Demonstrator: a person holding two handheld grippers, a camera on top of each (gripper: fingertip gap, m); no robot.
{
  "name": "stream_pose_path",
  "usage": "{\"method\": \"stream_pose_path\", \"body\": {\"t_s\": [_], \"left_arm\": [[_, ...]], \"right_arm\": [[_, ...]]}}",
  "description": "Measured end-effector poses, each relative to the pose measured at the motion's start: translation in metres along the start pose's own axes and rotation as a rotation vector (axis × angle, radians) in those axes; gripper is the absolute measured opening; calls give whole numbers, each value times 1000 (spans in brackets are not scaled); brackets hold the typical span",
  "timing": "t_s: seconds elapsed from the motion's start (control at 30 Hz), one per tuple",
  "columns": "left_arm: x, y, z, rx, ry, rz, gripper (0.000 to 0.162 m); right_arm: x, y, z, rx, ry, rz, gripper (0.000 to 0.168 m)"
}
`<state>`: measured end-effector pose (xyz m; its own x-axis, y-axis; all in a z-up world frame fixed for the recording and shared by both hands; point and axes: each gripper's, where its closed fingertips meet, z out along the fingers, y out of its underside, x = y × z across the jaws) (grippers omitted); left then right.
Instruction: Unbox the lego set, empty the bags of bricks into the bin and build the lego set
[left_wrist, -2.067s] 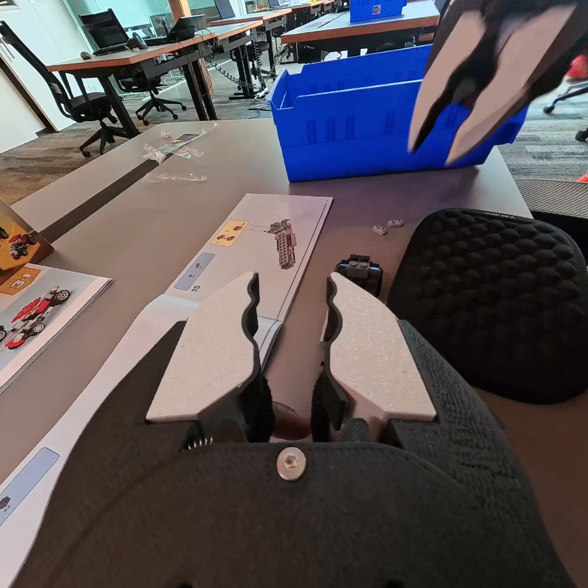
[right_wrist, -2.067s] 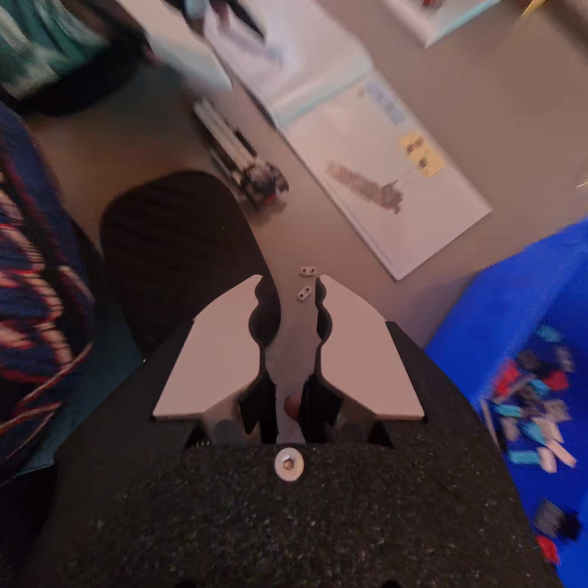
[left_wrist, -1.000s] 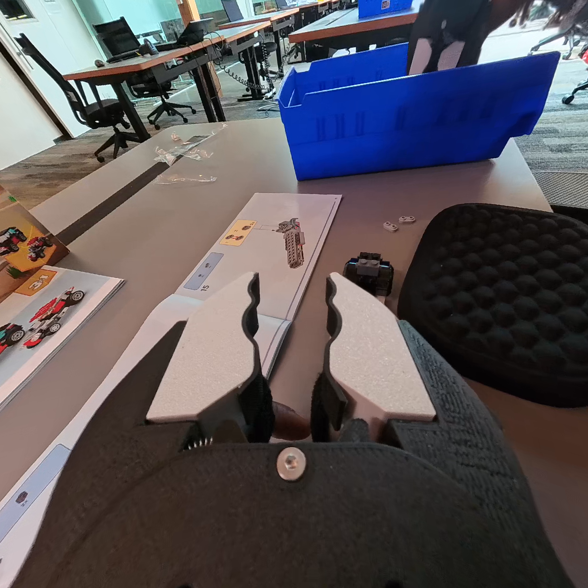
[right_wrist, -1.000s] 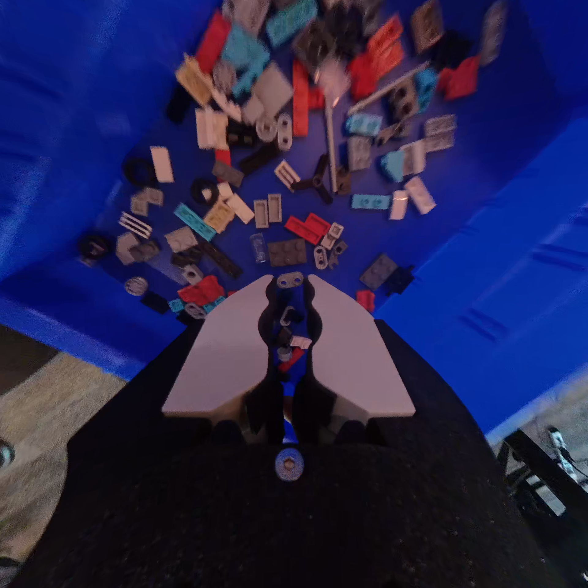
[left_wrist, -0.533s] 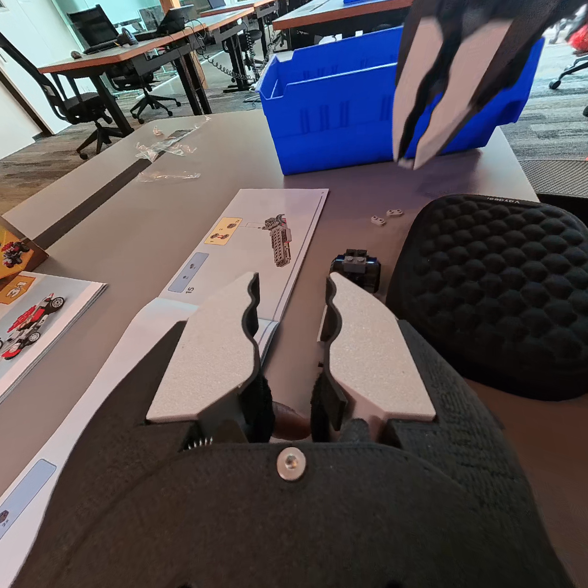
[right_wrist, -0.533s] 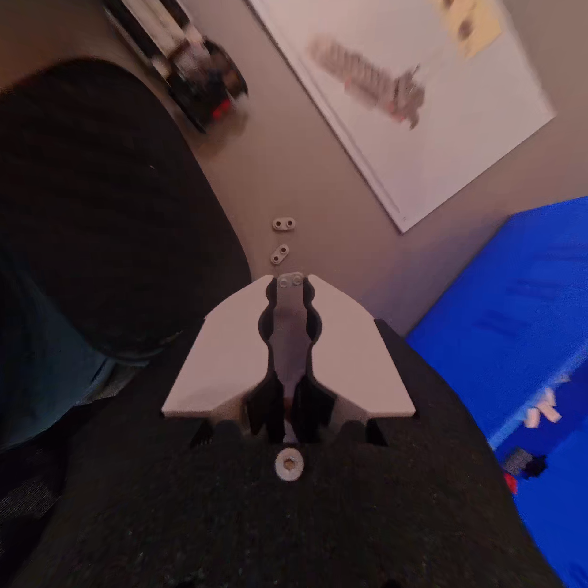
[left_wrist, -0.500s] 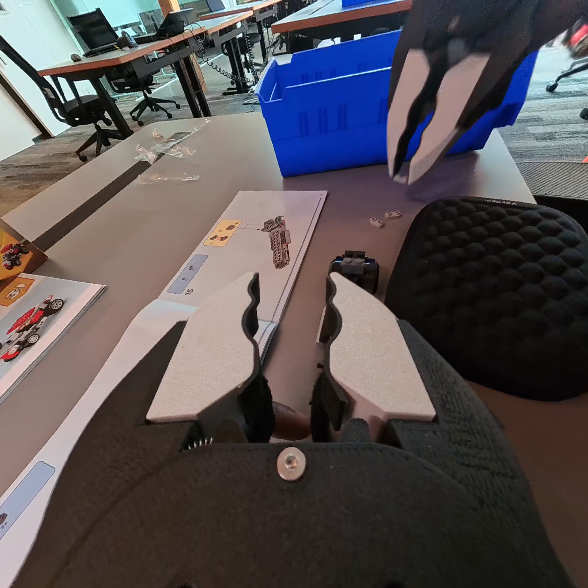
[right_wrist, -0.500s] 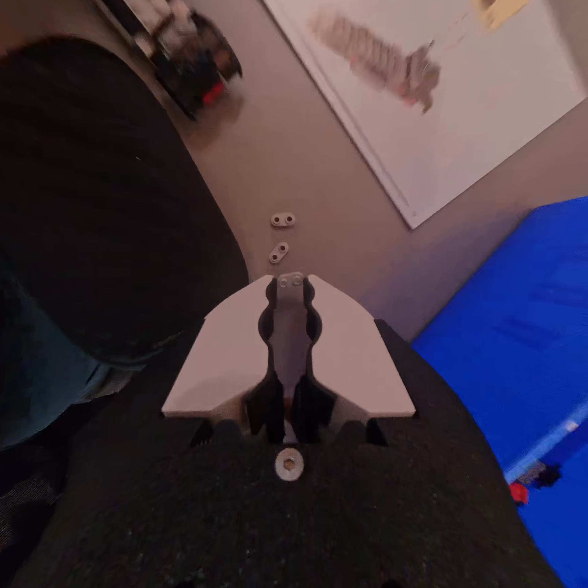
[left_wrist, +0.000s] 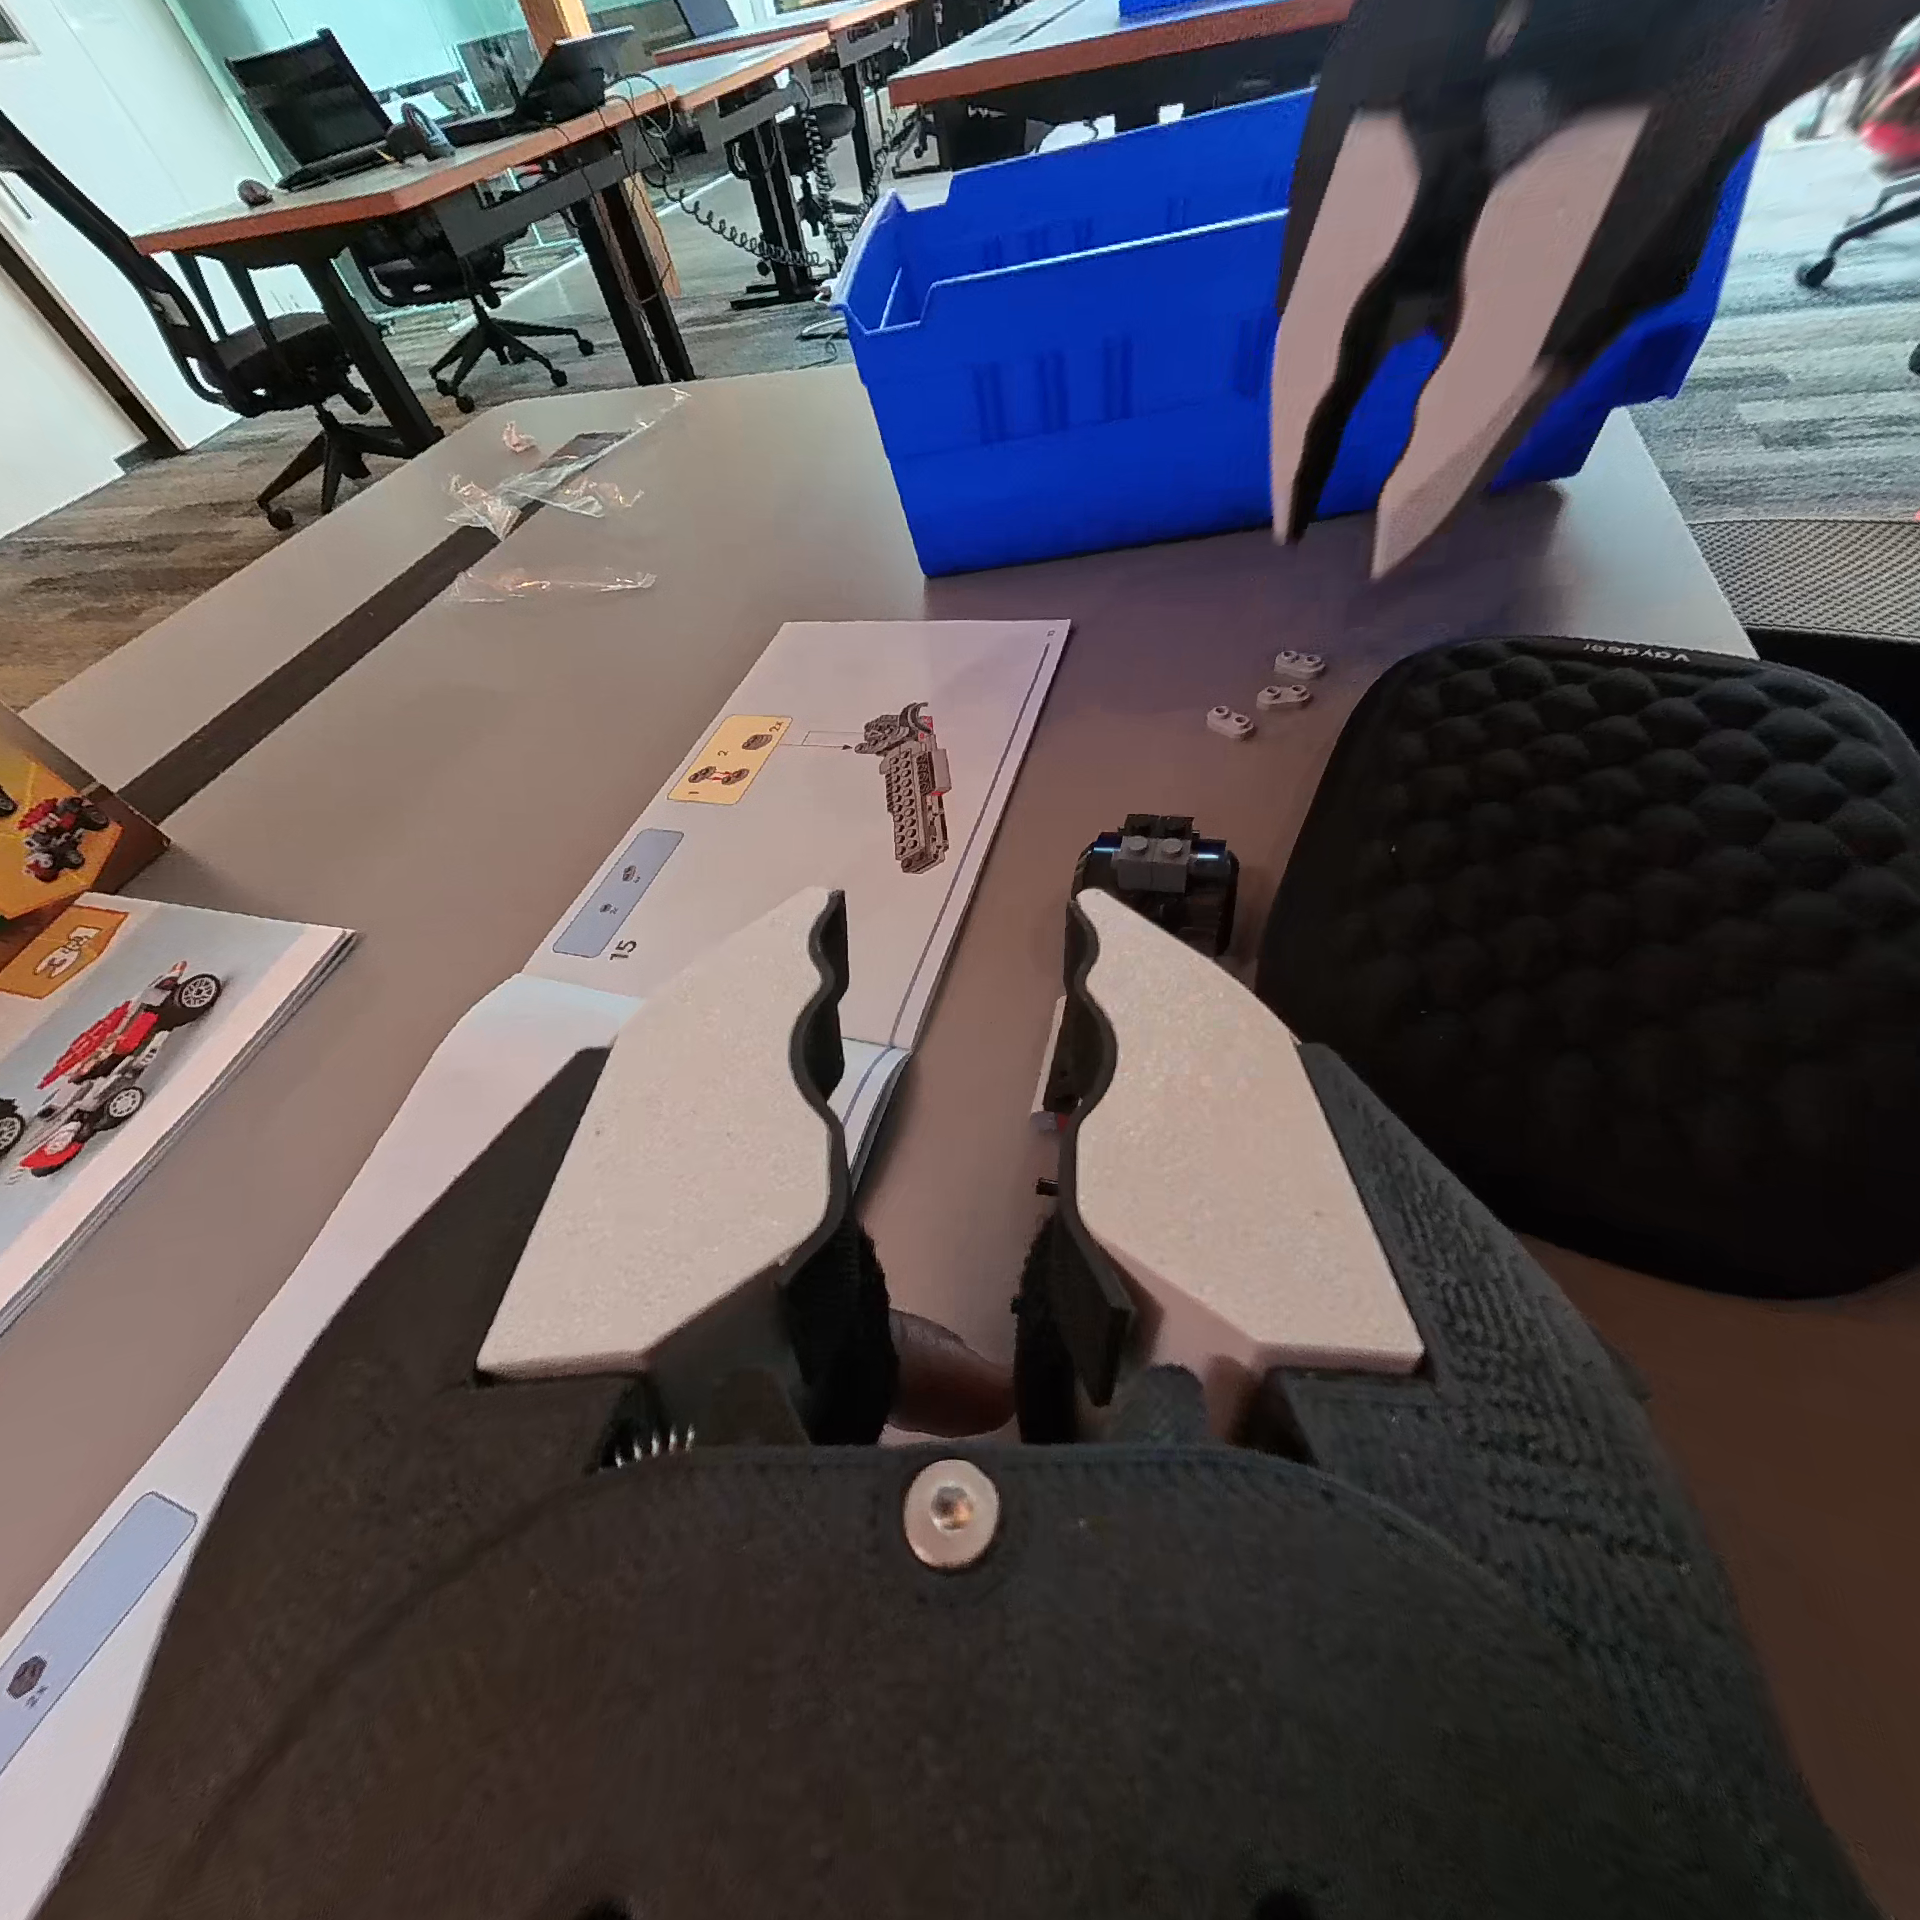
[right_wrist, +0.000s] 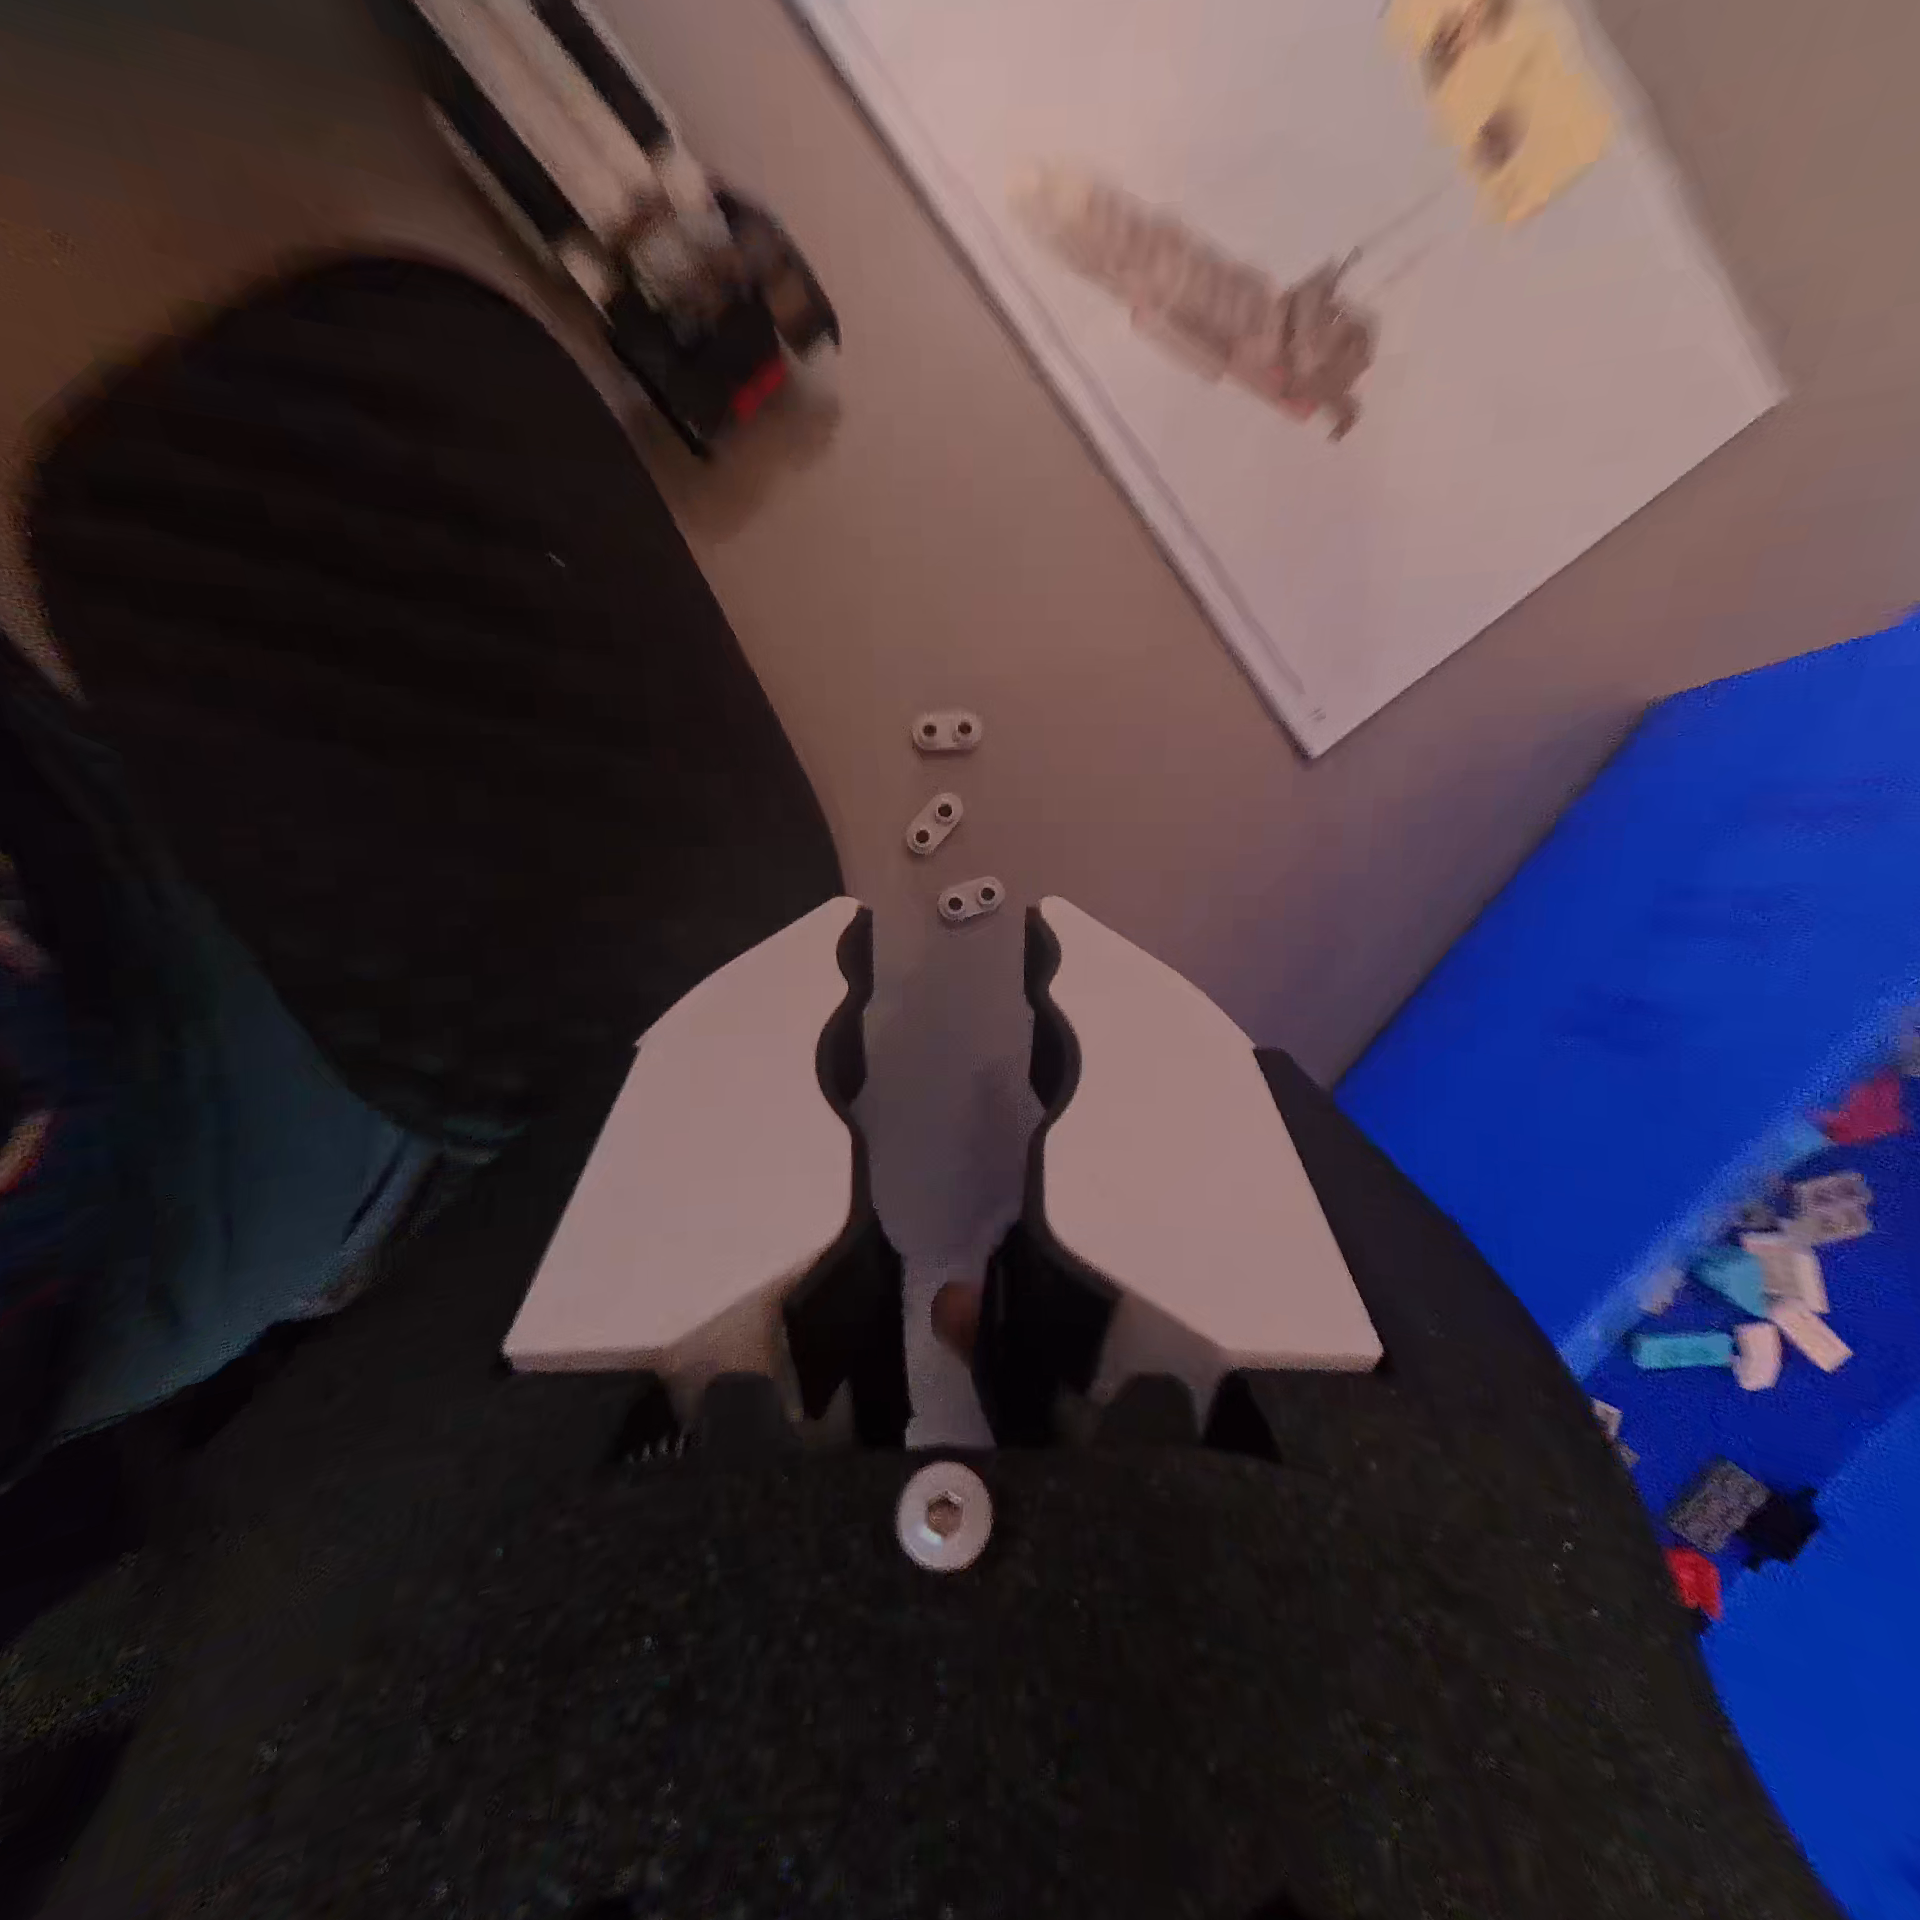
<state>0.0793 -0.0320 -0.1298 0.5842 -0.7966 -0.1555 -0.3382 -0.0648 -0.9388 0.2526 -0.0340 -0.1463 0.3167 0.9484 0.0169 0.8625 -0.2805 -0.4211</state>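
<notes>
small grey pieces (right_wrist: 947, 731): three tiny flat two-hole plates, light grey, laid in a loose row on the grey surface (left_wrist: 540, 748); seen just beside the black cushion's edge; all three apart from each other and touched by nothing
right tongs (right_wrist: 948, 914): held above the surface, parted by a moderate gap with nothing gripped; the nearest grey piece is seen just past the tips; in the left wrist view the same tongs (left_wrist: 1340, 540) are hung in front of the bin, a bit blurred
left tongs (left_wrist: 956, 914): parted fairly wide, nothing held between them; kept low over the surface, between the booklet and the cushion
partial build (left_wrist: 1158, 868): a small dark chunk with a grey studded plate on top and a bit of red seen low down; set on the surface right at the cushion's edge, just ahead of the left tongs
blue bin (left_wrist: 1091, 353): parked at the far side of the surface; loose bricks (right_wrist: 1766, 1288) in white, teal, red and black are seen inside, blurry
instruction booklet (left_wrist: 831, 790): left open flat, a grey build step pictured on the page
black cushion (left_wrist: 1621, 935): bumpy quilted texture, to the right
second booklet (left_wrist: 114, 1049): a red and white car pictured on it, far left
clear bags (left_wrist: 540, 499): crumpled, left lying further back on the surface
</notes>
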Motion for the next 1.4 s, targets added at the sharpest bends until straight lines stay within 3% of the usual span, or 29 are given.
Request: {"method": "stream_pose_path", "body": {"t_s": [0.03,0.17,0.27,0.33,0.53,0.7,0.9,1.03,1.17,1.4], "left_arm": [[-1,1,0,-1,-2,-2,40],[-3,0,-1,12,-2,-20,40],[-3,-2,-1,30,9,-51,40],[-4,-2,-2,40,18,-71,40],[-8,-10,-6,96,9,-78,40],[-16,-19,-12,170,-11,-97,40],[-16,-24,-14,225,16,-111,40],[-17,-24,-15,241,23,-112,40],[-20,-25,-15,259,25,-126,40],[-23,-24,-15,262,17,-132,40]], "right_arm": [[1,-8,-19,85,8,6,28],[29,-13,-100,380,139,63,28],[65,22,-143,469,324,136,31],[84,54,-151,454,389,194,34],[107,145,-115,192,347,364,30],[114,179,-93,63,272,398,27],[114,176,-72,-43,157,246,40],[122,168,-65,-17,106,247,42],[153,152,-58,103,217,542,14],[160,163,-29,60,281,738,26]]}}
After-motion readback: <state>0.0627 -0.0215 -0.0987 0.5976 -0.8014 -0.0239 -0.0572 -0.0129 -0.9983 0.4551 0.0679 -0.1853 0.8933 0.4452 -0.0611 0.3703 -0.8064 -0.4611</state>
